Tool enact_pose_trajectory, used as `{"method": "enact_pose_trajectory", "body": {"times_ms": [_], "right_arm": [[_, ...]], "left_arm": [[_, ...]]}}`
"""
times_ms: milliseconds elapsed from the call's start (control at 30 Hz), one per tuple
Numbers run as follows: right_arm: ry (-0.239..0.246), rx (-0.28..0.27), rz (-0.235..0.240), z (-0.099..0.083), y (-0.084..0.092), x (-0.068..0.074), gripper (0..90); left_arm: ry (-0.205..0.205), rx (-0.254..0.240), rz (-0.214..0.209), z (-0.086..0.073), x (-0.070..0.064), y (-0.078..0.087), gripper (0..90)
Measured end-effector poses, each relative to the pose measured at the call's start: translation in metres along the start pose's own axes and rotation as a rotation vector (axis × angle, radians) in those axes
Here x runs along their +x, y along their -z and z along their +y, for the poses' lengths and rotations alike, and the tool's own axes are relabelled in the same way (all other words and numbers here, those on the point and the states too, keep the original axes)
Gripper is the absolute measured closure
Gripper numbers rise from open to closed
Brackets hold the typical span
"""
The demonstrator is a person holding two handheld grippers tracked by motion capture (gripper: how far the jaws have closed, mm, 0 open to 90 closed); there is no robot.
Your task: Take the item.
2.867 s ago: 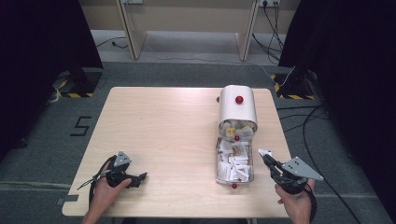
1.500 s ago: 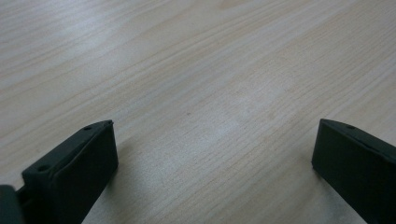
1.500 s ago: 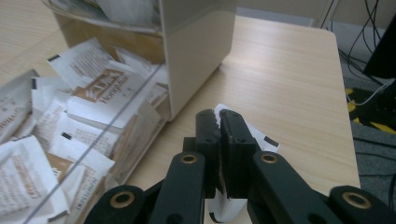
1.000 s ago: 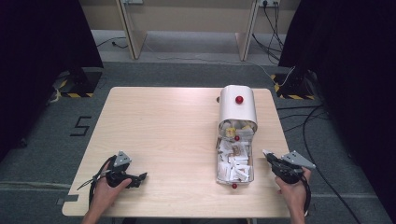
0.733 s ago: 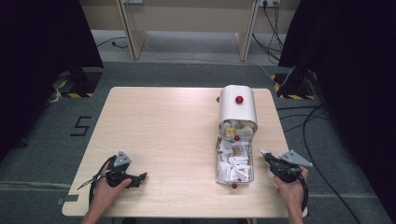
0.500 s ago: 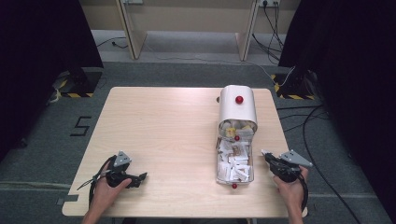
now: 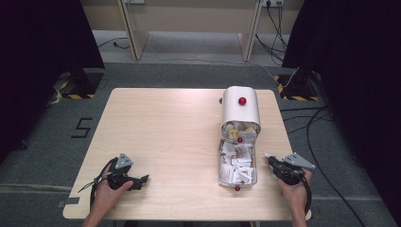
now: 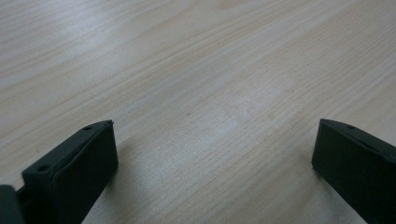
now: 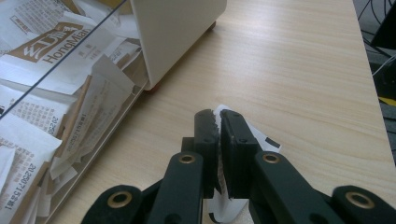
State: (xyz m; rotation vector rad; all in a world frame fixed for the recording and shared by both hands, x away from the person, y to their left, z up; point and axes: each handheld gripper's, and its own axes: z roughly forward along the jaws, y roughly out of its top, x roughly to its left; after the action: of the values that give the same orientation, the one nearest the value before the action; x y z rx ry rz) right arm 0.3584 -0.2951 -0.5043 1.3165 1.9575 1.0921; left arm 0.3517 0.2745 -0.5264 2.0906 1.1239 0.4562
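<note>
A white box [image 7: 241,109] with a red knob stands at the right of the wooden table [image 7: 165,132]. Its clear drawer [image 7: 237,163] is pulled out and holds several white and tan paper packets [image 9: 42,98]. My right gripper [image 7: 270,159] rests just right of the drawer, near the table's right edge. It is shut on a thin white packet [image 9: 219,114] with a torn edge, pinched between the two pads. My left gripper [image 7: 142,178] lies at the front left of the table, its jaws spread wide with only bare wood between them [image 8: 212,154].
The table's right edge [image 7: 293,156] runs close to my right hand. Cables [image 7: 326,142] trail over the grey floor to the right. Dark curtains hang on both sides. A number mark [image 7: 82,127] is on the floor at the left.
My right gripper has dropped lower and shifted slightly left toward the drawer since the earliest frame, then stayed nearly still. The left gripper has not moved.
</note>
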Motion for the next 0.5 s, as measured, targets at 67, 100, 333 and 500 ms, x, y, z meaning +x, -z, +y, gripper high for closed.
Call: {"method": "enact_pose_trajectory", "body": {"times_ms": [67,100,333,500], "right_arm": [[0.006,0.003,0.000,-0.0008,-0.0005,-0.0002,85.3],[0.002,0.005,0.002,-0.0012,-0.0006,0.0001,85.0],[-0.019,-0.006,0.012,-0.0004,0.0009,0.0002,70.0],[-0.037,-0.009,-0.003,0.0006,0.0023,0.0004,54.0]], "left_arm": [[-0.001,0.000,0.000,0.0000,0.0001,0.0000,0.0],[-0.001,0.000,0.001,0.0000,0.0001,0.0001,0.0],[-0.001,0.000,0.001,0.0000,0.0001,0.0000,0.0],[-0.002,0.000,0.001,0.0000,0.0001,0.0001,0.0]]}}
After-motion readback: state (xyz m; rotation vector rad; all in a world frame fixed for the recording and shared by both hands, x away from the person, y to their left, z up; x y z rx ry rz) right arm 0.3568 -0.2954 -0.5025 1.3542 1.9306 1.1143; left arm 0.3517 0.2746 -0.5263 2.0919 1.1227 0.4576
